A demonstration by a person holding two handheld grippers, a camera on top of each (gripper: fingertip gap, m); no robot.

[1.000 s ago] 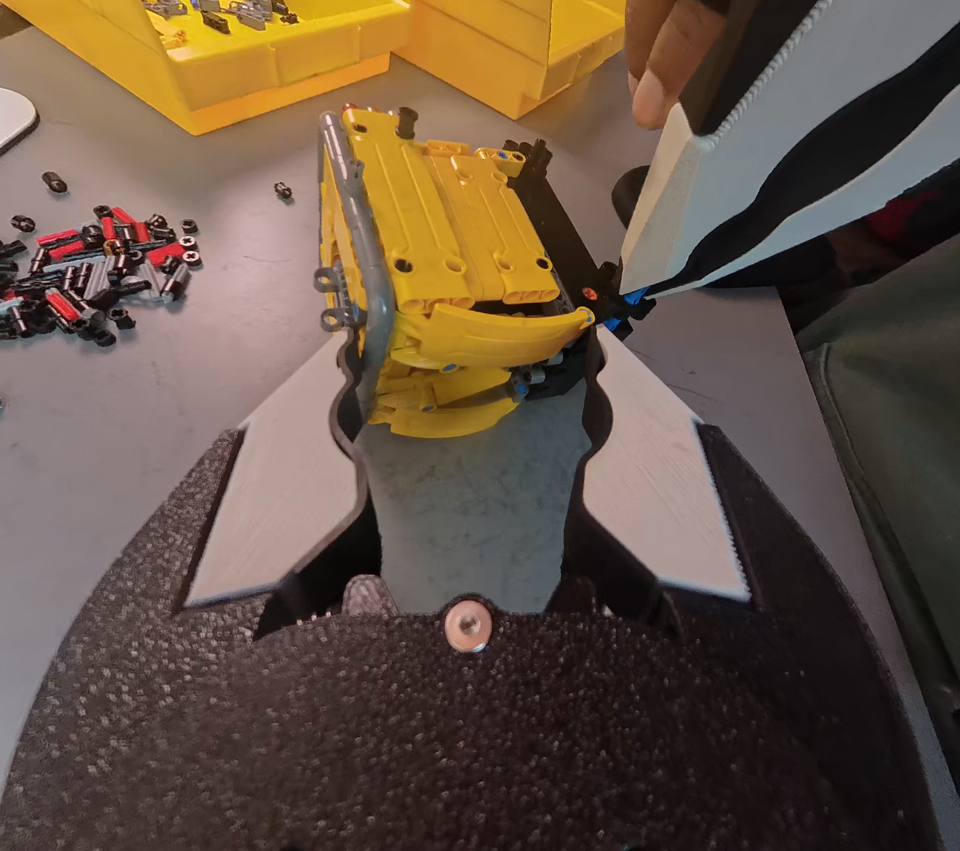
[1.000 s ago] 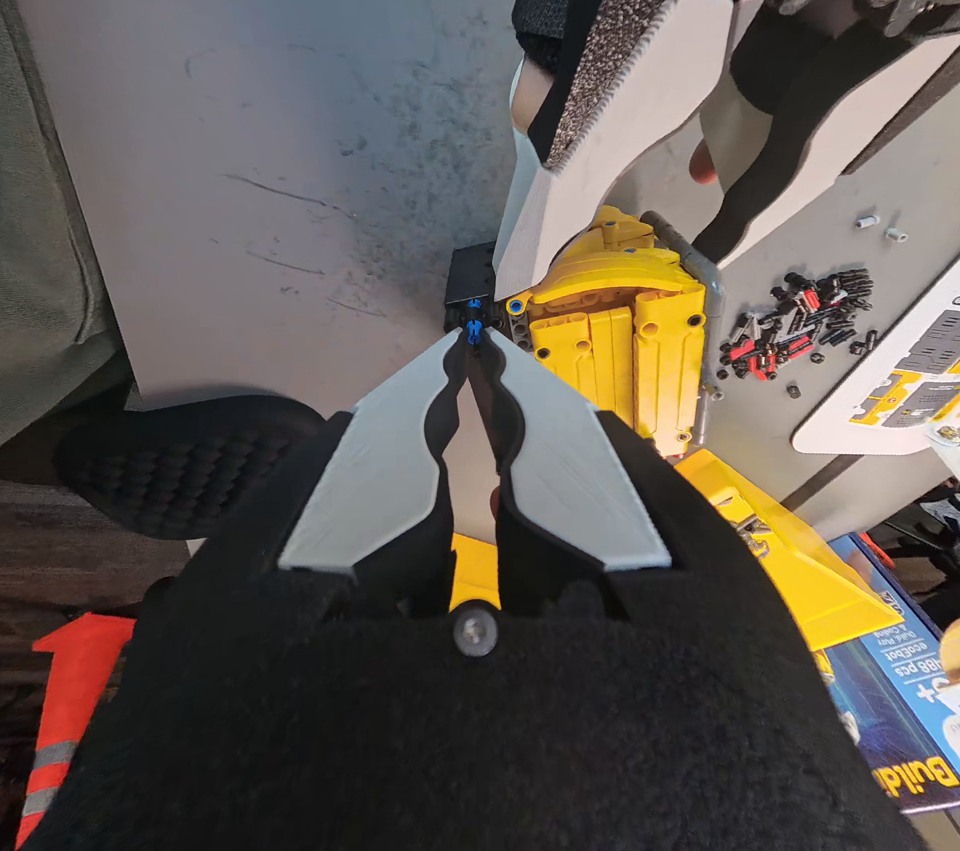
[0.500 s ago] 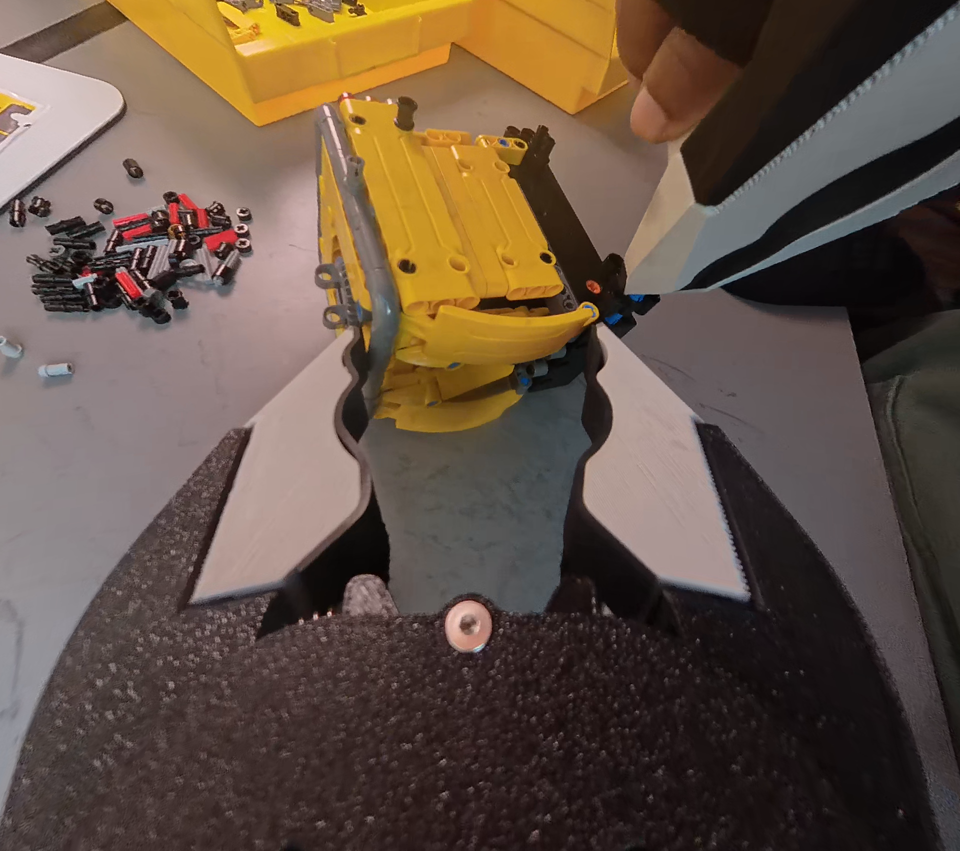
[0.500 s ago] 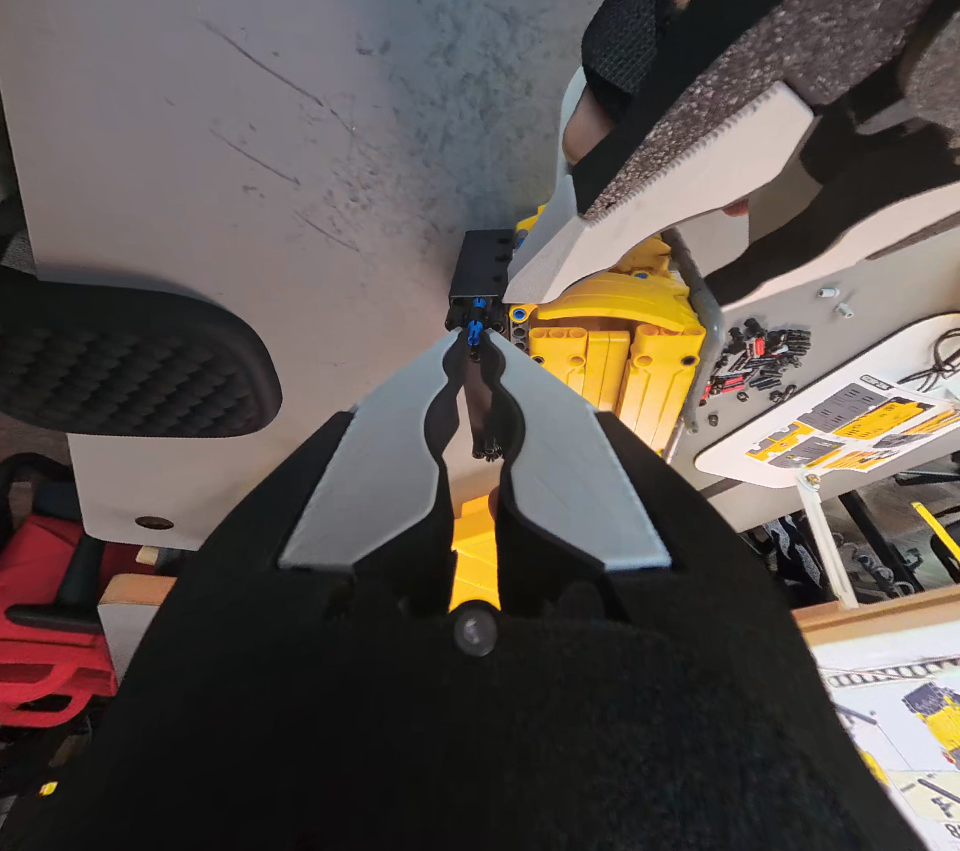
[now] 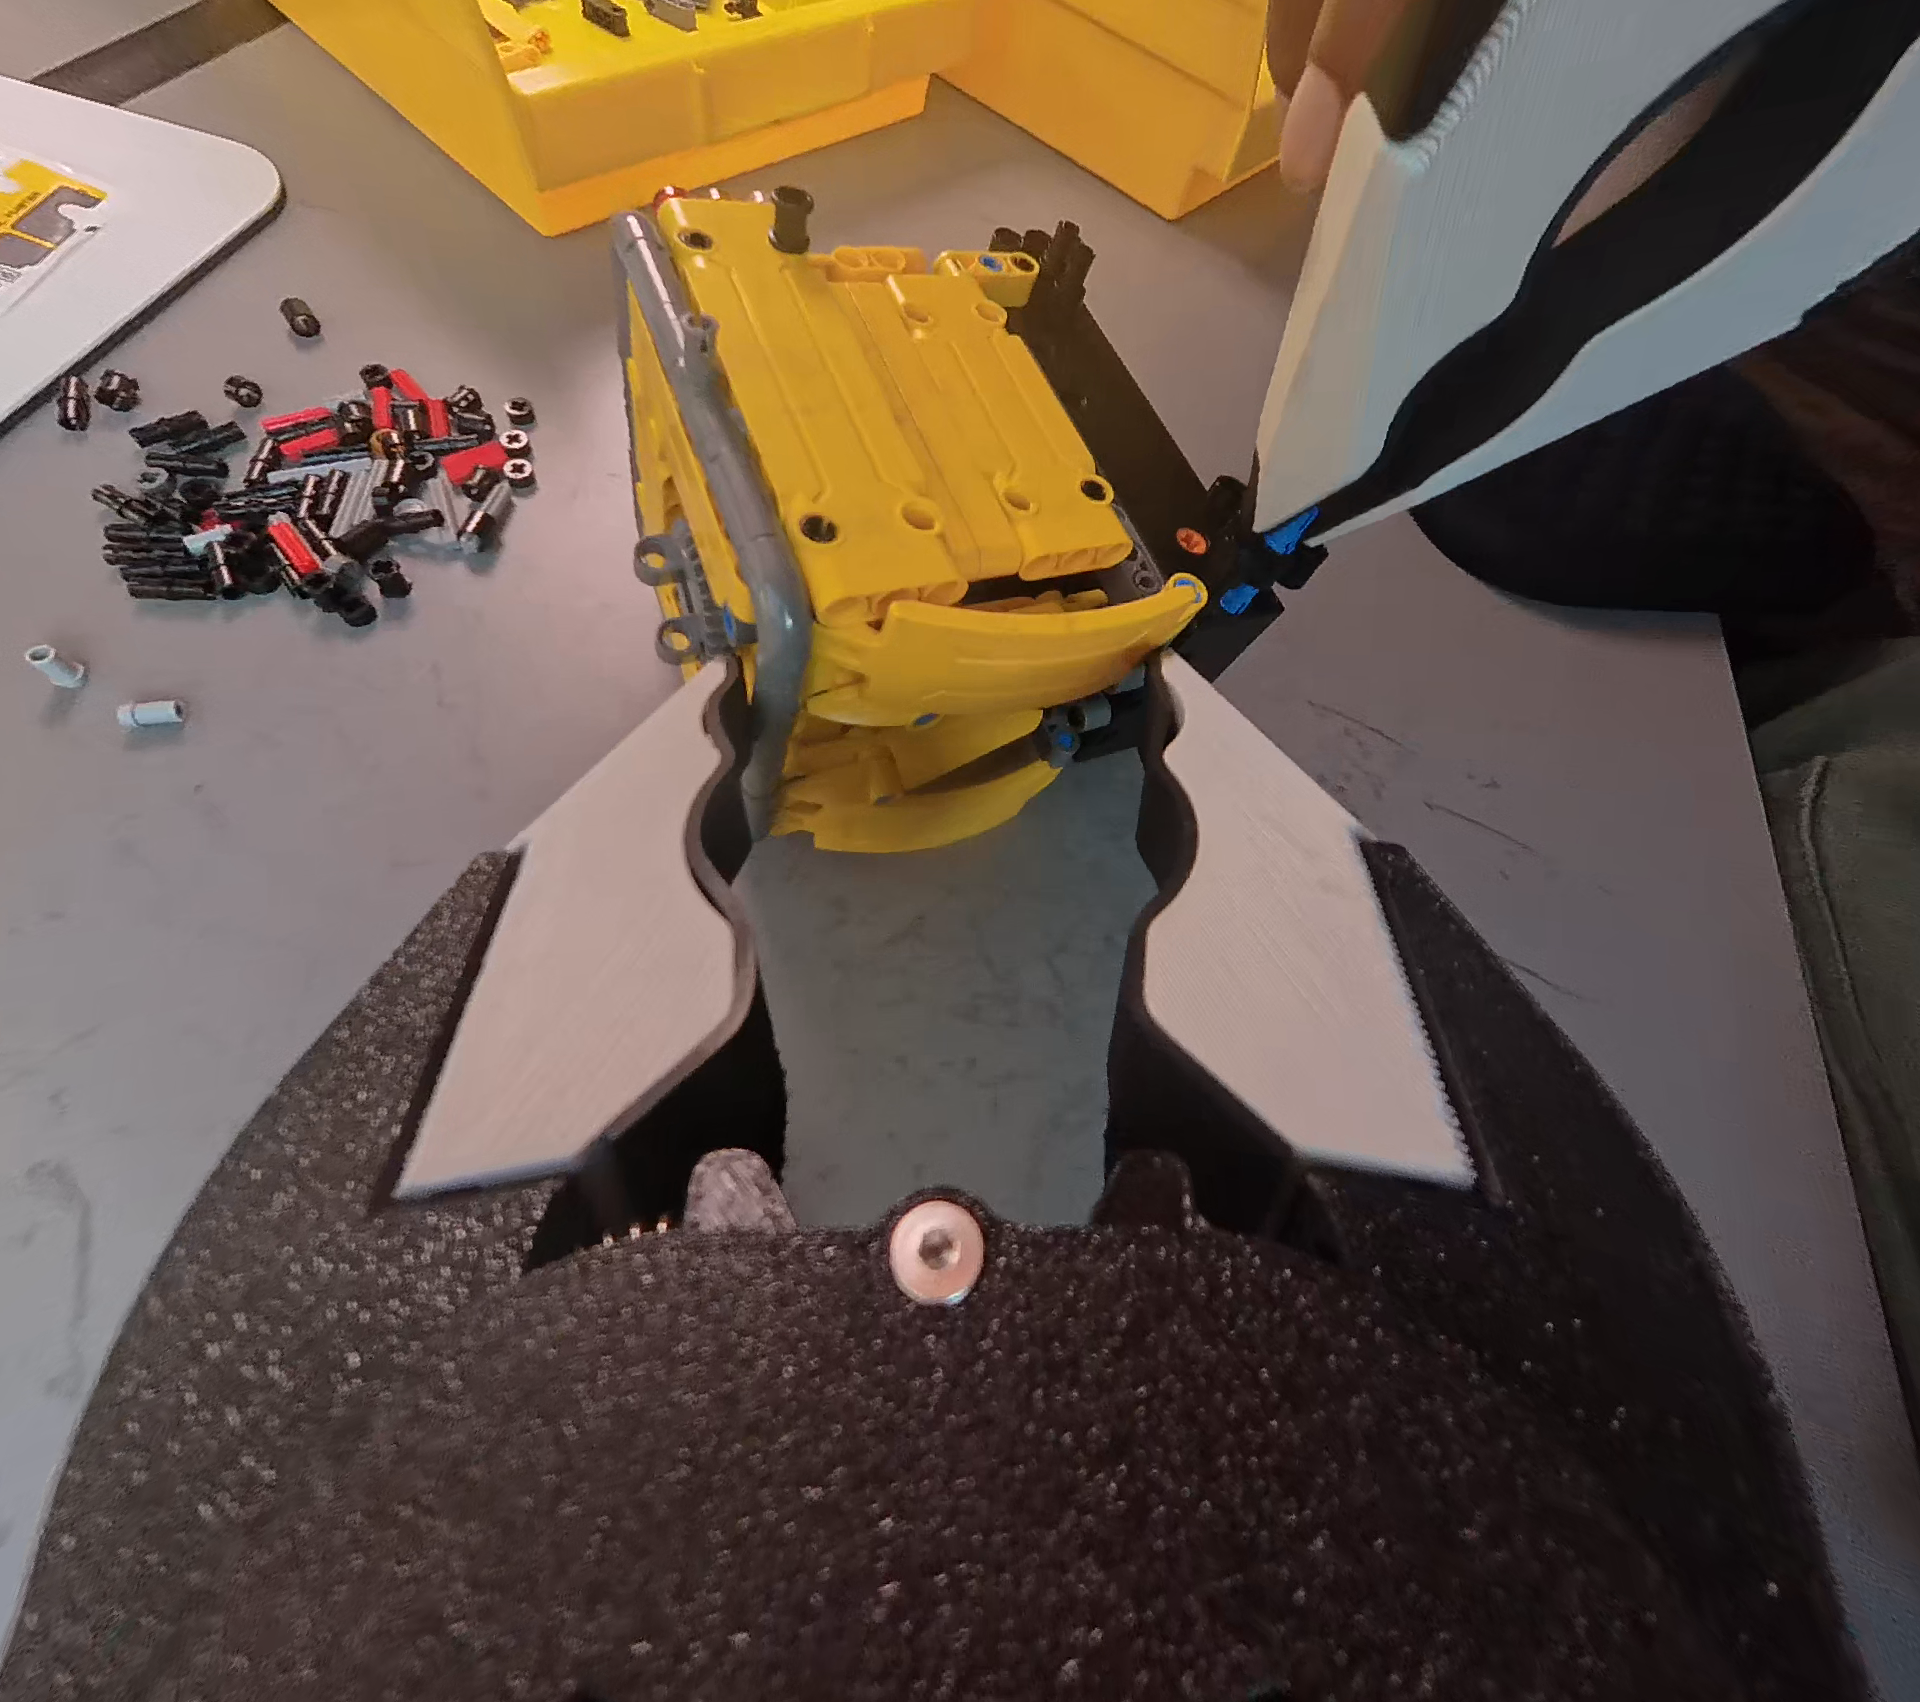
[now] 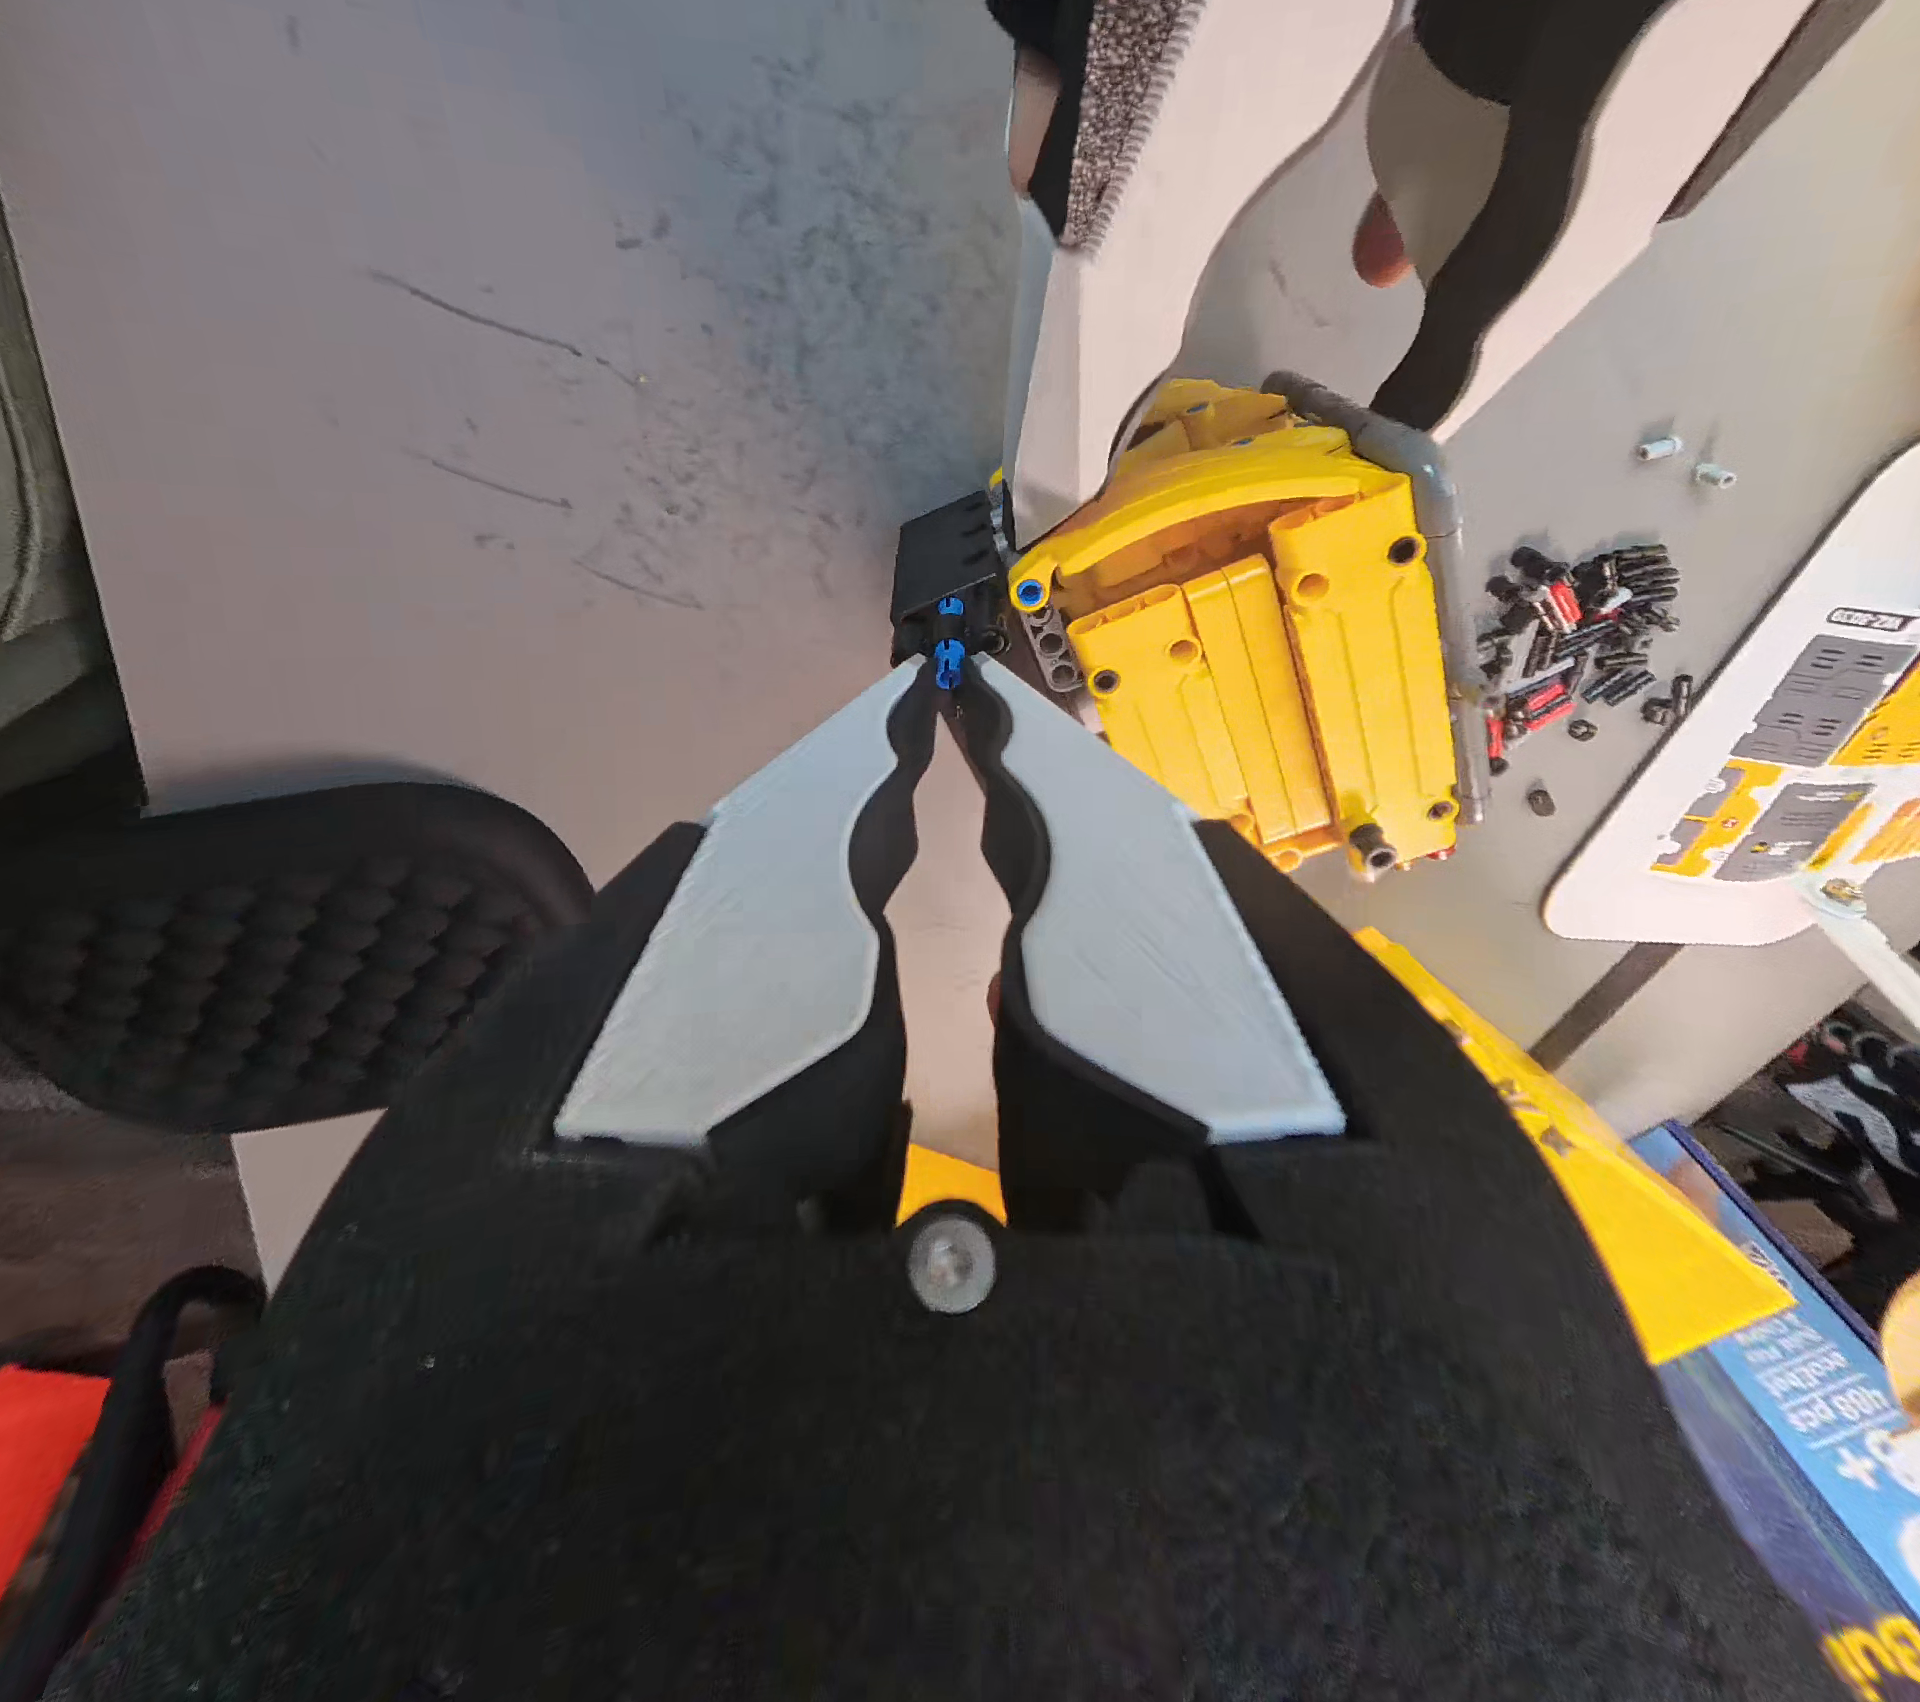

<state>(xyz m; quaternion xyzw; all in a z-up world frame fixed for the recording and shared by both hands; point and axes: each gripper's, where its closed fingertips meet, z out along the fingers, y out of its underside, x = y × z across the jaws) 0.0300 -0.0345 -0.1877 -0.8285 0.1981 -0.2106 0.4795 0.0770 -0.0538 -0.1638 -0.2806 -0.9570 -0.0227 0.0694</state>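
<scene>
The left gripper (image 5: pixel 940 696) clamps the yellow brick model (image 5: pixel 894 447) on the table (image 5: pixel 312 821). The right gripper (image 6: pixel 948 676), jaws closed, pinches a blue pin (image 6: pixel 945 657) at the model's black corner. Holding the model steady and the pin straight seems wise.

The model (image 5: pixel 894 509) sits on the table (image 5: pixel 312 821), clasped by the left gripper (image 5: pixel 940 696). Loose pins (image 5: pixel 312 489) lie left of it, bins (image 5: pixel 727 42) behind, and the right gripper (image 6: pixel 945 676) pinches a pin (image 6: pixel 945 660) at its right corner.
</scene>
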